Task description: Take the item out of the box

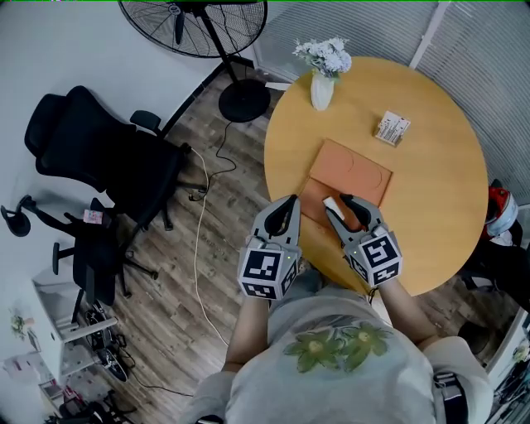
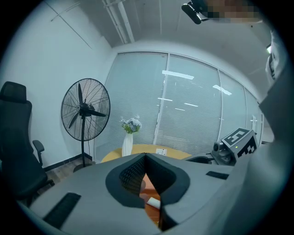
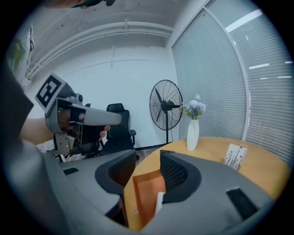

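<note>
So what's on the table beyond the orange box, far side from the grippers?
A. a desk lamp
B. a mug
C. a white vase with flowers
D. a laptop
C: the head view shows a white vase with pale flowers standing on the round table, past the far end of the orange box.

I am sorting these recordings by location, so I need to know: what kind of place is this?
Most likely an office or a small meeting room. There are black office chairs, a round wooden table next to long window blinds, and a pedestal fan standing on the floor.
</note>
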{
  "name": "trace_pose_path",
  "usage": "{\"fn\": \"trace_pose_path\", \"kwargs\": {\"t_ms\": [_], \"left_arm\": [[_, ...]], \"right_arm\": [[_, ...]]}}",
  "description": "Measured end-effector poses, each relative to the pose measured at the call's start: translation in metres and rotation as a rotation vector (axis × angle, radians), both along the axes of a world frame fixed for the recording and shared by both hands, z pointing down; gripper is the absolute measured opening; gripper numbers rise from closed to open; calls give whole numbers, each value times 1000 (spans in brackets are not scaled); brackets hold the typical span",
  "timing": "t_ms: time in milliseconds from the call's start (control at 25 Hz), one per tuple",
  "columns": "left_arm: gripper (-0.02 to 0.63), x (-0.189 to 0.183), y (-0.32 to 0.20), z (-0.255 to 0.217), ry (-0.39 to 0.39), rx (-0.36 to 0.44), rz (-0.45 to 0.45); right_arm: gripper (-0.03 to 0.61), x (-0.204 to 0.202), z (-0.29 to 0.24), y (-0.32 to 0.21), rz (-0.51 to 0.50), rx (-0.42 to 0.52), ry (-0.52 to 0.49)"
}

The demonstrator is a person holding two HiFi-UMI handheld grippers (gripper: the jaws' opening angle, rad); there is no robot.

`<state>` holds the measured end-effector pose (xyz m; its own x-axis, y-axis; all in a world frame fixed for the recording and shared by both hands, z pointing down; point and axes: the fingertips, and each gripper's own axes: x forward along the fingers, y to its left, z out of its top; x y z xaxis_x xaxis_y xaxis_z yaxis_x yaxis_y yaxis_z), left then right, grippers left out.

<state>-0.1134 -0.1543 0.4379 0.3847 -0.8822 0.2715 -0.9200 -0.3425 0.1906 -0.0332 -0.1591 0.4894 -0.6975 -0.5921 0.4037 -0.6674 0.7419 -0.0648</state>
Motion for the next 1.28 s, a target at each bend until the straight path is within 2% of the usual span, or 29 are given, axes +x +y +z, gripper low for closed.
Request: {"fn": "trace_pose_path", "kwargs": {"t_ms": [440,1280], "left_arm": [[0,-6,-6,29,17,-48,28],[0,-2,-10,50,8,-94,53]], "right_arm": [[175,1,43,-3,25,-66,81],[175,11,106,-2,15,-211,202]]}}
